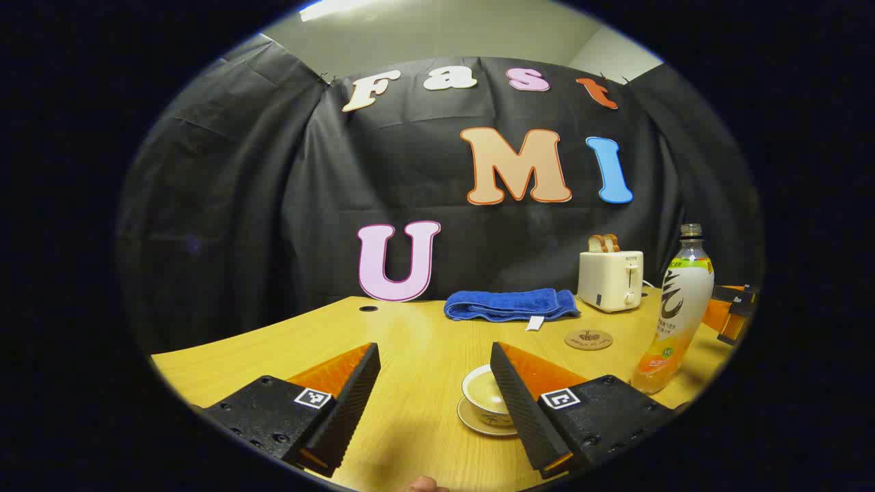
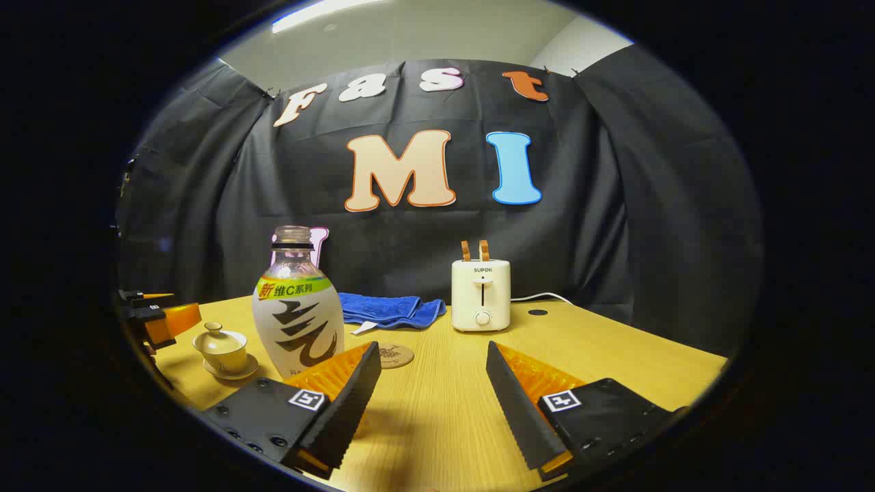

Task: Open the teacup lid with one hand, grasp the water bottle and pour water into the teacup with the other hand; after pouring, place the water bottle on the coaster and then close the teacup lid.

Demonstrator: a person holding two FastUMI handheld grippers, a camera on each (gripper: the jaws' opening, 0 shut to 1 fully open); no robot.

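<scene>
With both grippers, left (image 1: 435, 400) and right (image 2: 433, 393), gaping empty, I read lidded teacup (image 2: 221, 347) left, bottle (image 2: 297, 307) beside coaster (image 2: 394, 355), 1 job per hand.

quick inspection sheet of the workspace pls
surface: wooden table, small hole near the back
job's things: lidded teacup on its saucer; bottle upright, uncapped, beside the coaster, not on it
clutter: blue towel; toaster with bread in the slots
grippers: left gripper open, close to the teacup; right gripper open, holding nothing
cables: white cord behind the toaster
surroundings: black cloth wall, ceiling light
</scene>
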